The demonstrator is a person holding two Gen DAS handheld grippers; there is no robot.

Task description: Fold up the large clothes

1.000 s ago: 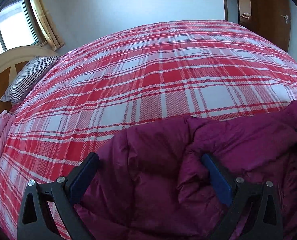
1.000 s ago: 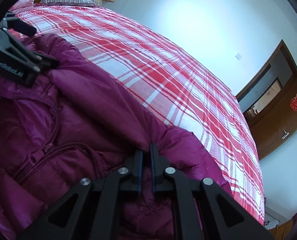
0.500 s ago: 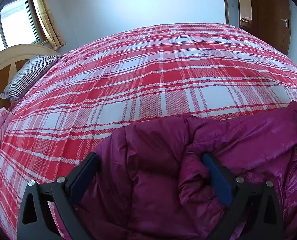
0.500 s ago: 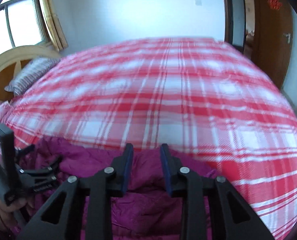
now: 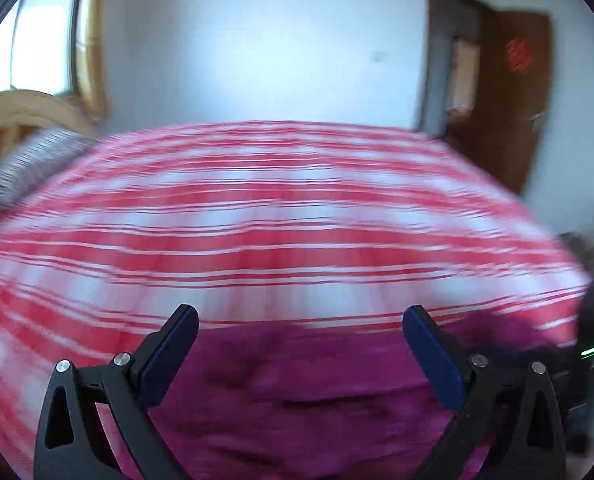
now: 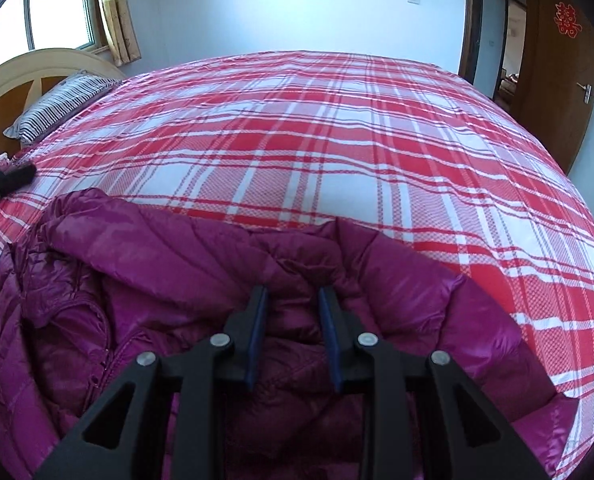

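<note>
Near the bed's [image 6: 337, 152] front edge the purple jacket [image 6: 169, 280] lay in a rumpled heap on the plaid cover, its puffy folds bunched toward the person, probably because it had just been dropped there between folds. Over it the right gripper [image 6: 293, 304] hung with its narrow jaws slightly apart; fabric showed between them, but the pads did not seem to pinch it, so I judged it let go. The left gripper [image 5: 297, 320] stood wide open and empty above the jacket's far edge, its view blurred. Against the earlier frames, the right jaws, then pressed together on a fold, had parted and the tool had rolled level. The left gripper, earlier straddling a ridge of the jacket with cloth between its pads, had lifted clear, so more wall and door [image 6: 553, 80] now showed beyond the bed. At the bed's left corner the striped pillow [image 6: 57, 108] lay by the headboard [image 6: 37, 68], well apart from the jacket.
</note>
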